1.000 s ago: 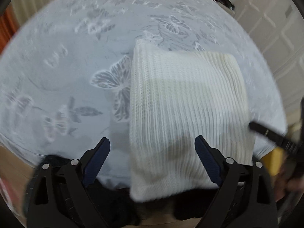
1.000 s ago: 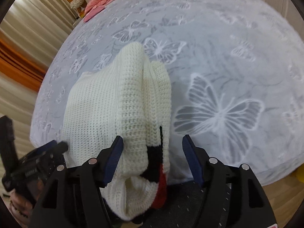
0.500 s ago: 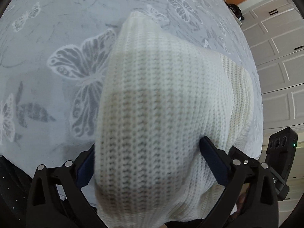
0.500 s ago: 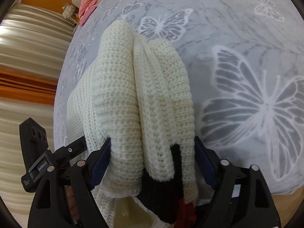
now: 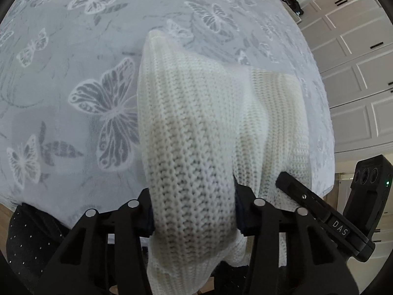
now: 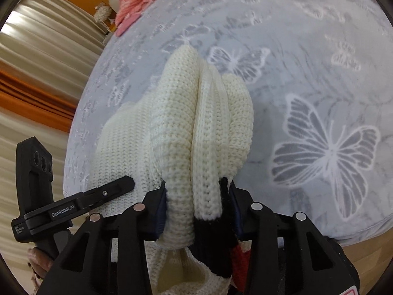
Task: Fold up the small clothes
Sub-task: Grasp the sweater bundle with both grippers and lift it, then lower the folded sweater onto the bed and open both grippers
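A folded white knit sweater [image 5: 196, 127] lies on a grey butterfly-print bed cover [image 5: 73, 78], its near edge hanging over the bed's front edge. My left gripper [image 5: 194, 211] is shut on the near left end of the sweater, bunching the knit. My right gripper [image 6: 196, 204] is shut on the near right end of the sweater [image 6: 196, 127], where black and red trim [image 6: 216, 245] shows between the jaws. The far part of the sweater rests on the bed cover [image 6: 319, 86]. Each gripper shows at the edge of the other's view.
White panelled cupboard doors [image 5: 356, 73] stand to the right of the bed. Beige and orange curtains [image 6: 36, 98] hang to the left. Pink clothing [image 6: 137, 0] lies at the far corner of the bed. Wooden floor [image 6: 363, 245] shows below the bed edge.
Both grippers moved forward onto the sweater's near edge and closed on it. The knit is now bunched and raised between the jaws.
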